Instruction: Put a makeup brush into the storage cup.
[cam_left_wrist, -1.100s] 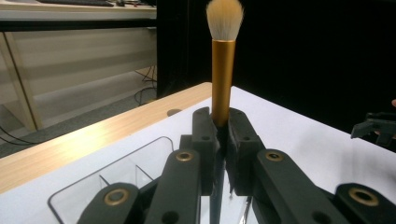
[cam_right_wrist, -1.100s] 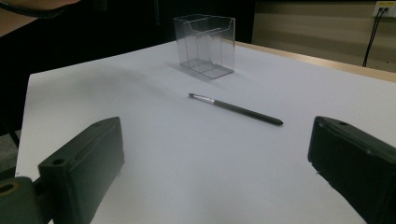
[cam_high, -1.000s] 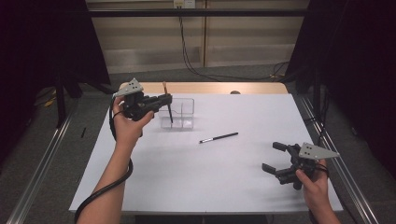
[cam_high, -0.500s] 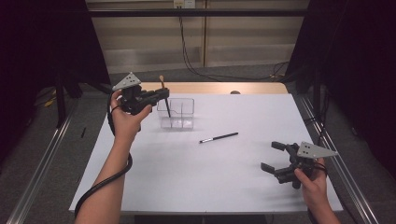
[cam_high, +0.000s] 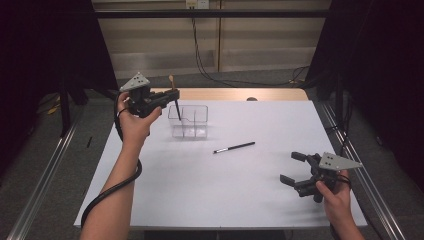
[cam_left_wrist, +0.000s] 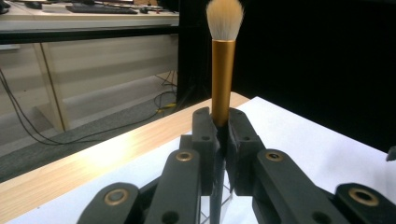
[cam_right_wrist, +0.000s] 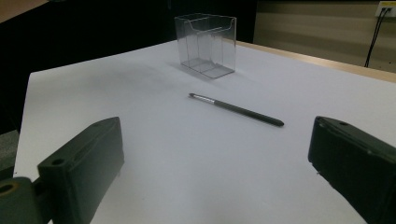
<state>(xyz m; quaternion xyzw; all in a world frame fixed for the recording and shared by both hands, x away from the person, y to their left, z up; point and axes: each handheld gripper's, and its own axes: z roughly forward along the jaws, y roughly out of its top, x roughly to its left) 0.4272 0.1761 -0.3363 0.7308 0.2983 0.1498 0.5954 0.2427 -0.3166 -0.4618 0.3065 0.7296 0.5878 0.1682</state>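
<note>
You're clamping your left gripper (cam_high: 170, 97) on the makeup brush (cam_left_wrist: 223, 60), holding it upright over the clear organizer's (cam_high: 189, 121) far left corner, lifted higher than a second ago, while your right gripper (cam_high: 292, 167) is idling wide open.

The makeup brush (cam_left_wrist: 222, 70) has a shiny, smooth gold metal ferrule and soft pale bristles. The organizer (cam_high: 189, 121) is clear glossy plastic. The slim brush (cam_high: 234, 147) looks matt black. White matt paper covers the table (cam_high: 210, 190), with a wood edge at the far side.
</note>
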